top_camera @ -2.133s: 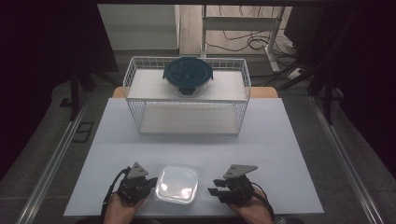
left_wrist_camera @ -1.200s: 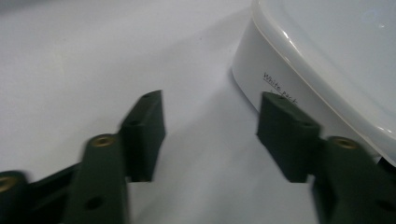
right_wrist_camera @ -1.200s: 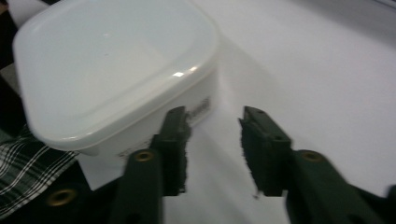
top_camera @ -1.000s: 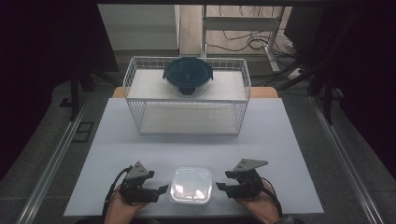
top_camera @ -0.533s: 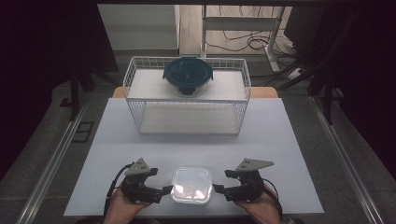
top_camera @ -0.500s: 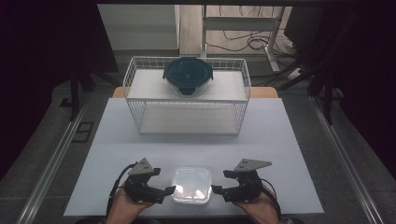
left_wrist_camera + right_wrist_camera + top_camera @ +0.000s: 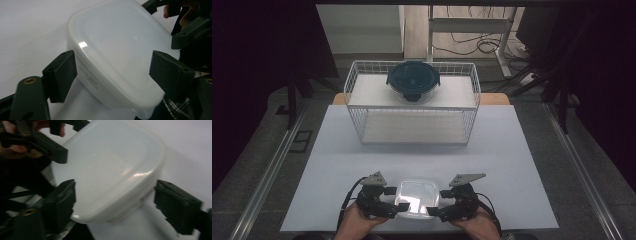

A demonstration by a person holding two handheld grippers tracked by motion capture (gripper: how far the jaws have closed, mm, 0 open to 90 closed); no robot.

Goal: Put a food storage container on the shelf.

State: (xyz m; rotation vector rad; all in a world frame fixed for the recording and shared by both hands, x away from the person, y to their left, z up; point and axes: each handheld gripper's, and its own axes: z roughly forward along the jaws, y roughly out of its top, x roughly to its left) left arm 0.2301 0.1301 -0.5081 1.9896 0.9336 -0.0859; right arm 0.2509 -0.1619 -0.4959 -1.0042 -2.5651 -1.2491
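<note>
Both grippers close in on the white tub

Tub (image 7: 417, 194) sits at the table's (image 7: 512, 150) six o'clock; left gripper (image 7: 398, 200) and right gripper (image 7: 436, 203) flank it, jaws spread, left just narrowing, right just widening. Nothing lifted yet.

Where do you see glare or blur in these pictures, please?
High view: bright glare washes out the white container; surroundings are dark. Left gripper view: sharp, small highlights on the lid. Right gripper view: motion blur smears the right gripper and container edge.

White wire basket (image 7: 412, 125) at 12 o'clock on the table (image 7: 512, 150), dark round lidded container (image 7: 413, 80) on top.
</note>
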